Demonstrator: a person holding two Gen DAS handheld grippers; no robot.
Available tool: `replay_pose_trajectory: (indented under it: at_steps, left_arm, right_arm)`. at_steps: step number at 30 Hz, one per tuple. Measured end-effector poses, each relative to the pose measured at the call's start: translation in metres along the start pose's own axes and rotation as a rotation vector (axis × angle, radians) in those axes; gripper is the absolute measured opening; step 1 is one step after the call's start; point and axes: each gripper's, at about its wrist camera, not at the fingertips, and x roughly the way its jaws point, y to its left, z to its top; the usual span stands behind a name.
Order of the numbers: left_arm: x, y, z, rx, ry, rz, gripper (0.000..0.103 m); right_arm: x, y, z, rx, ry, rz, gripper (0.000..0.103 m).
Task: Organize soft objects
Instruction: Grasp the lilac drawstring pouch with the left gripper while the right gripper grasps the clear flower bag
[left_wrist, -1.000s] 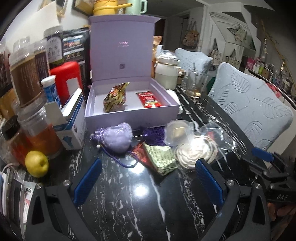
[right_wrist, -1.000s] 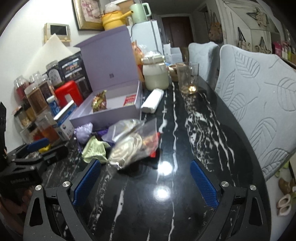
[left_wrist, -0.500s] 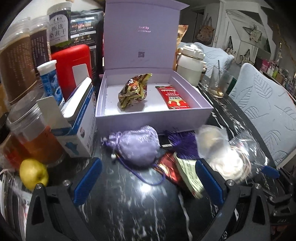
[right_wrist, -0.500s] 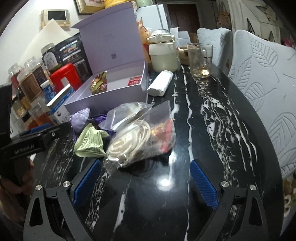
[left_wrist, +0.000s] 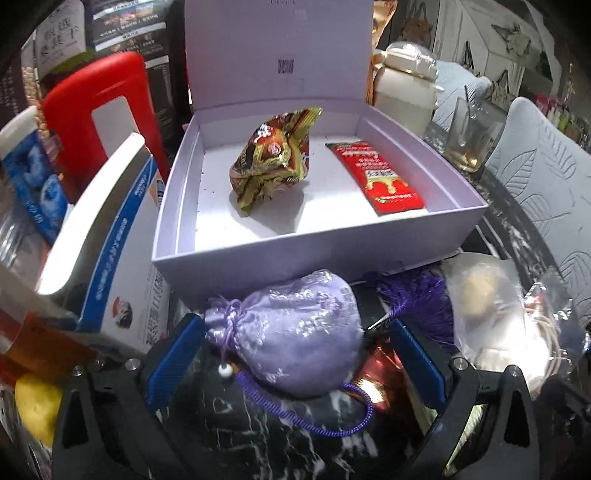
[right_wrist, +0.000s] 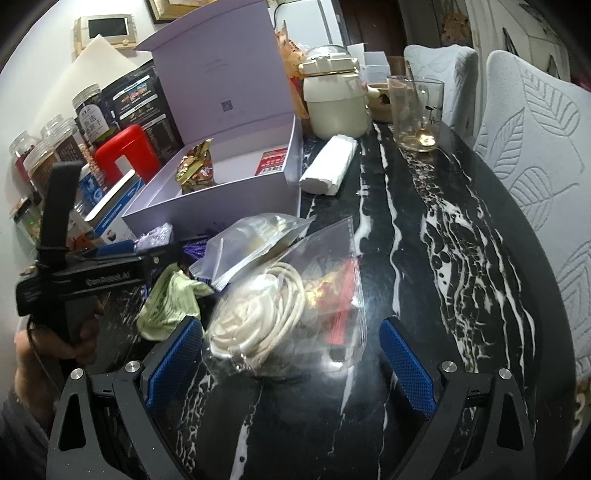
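Observation:
A lilac drawstring pouch (left_wrist: 295, 328) lies on the black marble table, right in front of the open lavender box (left_wrist: 258, 273). My left gripper (left_wrist: 295, 354) is open, one blue pad on each side of the pouch. Inside the box lie a crumpled gold-and-red snack bag (left_wrist: 273, 158) and a flat red sachet (left_wrist: 380, 177). My right gripper (right_wrist: 288, 354) is open around a clear plastic bag holding coiled white cord (right_wrist: 273, 314). A green wrapper (right_wrist: 166, 306) and a second clear bag (right_wrist: 255, 243) lie beside it. The pouch (right_wrist: 155, 236) peeks out past the left gripper's body.
Jars (right_wrist: 44, 158), a red canister (left_wrist: 99, 107) and a blue-and-white carton (left_wrist: 122, 236) crowd the table's left side. A lemon (left_wrist: 33, 406) lies near left. A cream jug (right_wrist: 336, 99), a glass (right_wrist: 417, 110) and a white roll (right_wrist: 328, 170) stand behind the box. Padded chairs (right_wrist: 535, 147) line the right edge.
My left gripper has moved forward and down until its open pads flank the lilac pouch. My right gripper has closed in on the clear bag of white cord.

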Motion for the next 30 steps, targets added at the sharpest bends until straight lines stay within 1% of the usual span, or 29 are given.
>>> replay_pose_trajectory:
  at_steps: [3, 5, 7, 8, 10, 11, 14, 18, 20, 21, 23, 25, 27, 30]
  left_arm:
    - [0.009, 0.003, -0.002, -0.01, 0.024, -0.023, 0.103]
    - [0.01, 0.003, -0.003, -0.005, 0.011, -0.023, 0.102]
    - [0.008, 0.004, -0.003, -0.003, -0.005, -0.014, 0.091]
    - [0.006, 0.004, -0.004, 0.002, -0.017, 0.002, 0.078]
    - [0.005, 0.005, -0.004, 0.003, -0.019, -0.004, 0.075]
    - [0.003, 0.006, -0.005, 0.003, -0.024, -0.01, 0.07]
    - [-0.005, 0.006, -0.007, 0.006, -0.034, -0.029, 0.068]
    - [-0.029, 0.004, -0.014, 0.012, -0.071, -0.024, 0.068]
    - [-0.047, 0.003, -0.02, 0.007, -0.097, -0.015, 0.068]
    - [-0.054, 0.001, -0.022, 0.008, -0.11, -0.008, 0.068]
    - [-0.069, 0.0, -0.028, 0.012, -0.131, -0.002, 0.068]
    - [-0.083, 0.0, -0.034, 0.006, -0.147, -0.007, 0.068]
    - [-0.097, 0.002, -0.041, -0.011, -0.16, -0.023, 0.068]
    - [-0.111, 0.008, -0.051, -0.045, -0.171, -0.041, 0.068]
  right_arm:
    - [0.002, -0.002, 0.003, 0.002, 0.0, -0.004, 0.098]
    - [0.002, -0.002, 0.003, 0.002, 0.001, -0.008, 0.098]
    - [0.002, -0.001, 0.003, -0.001, 0.002, -0.012, 0.098]
    - [0.002, 0.0, 0.002, -0.003, 0.002, -0.013, 0.098]
    - [0.002, 0.001, 0.001, -0.006, 0.003, -0.009, 0.098]
    - [0.002, 0.002, 0.0, -0.006, 0.006, -0.008, 0.098]
    - [0.002, 0.004, -0.002, -0.005, 0.009, 0.002, 0.098]
    - [-0.002, 0.008, -0.006, -0.019, 0.0, -0.015, 0.097]
    - [-0.004, 0.008, -0.008, -0.017, -0.003, -0.013, 0.093]
    - [-0.004, 0.008, -0.009, -0.011, -0.002, -0.006, 0.089]
    - [-0.003, 0.009, -0.01, 0.005, 0.002, 0.013, 0.078]
    - [-0.002, 0.009, -0.011, 0.028, 0.005, 0.032, 0.062]
    - [-0.005, 0.01, -0.01, 0.041, -0.018, 0.046, 0.054]
    - [-0.01, 0.016, -0.006, 0.026, -0.057, 0.041, 0.054]
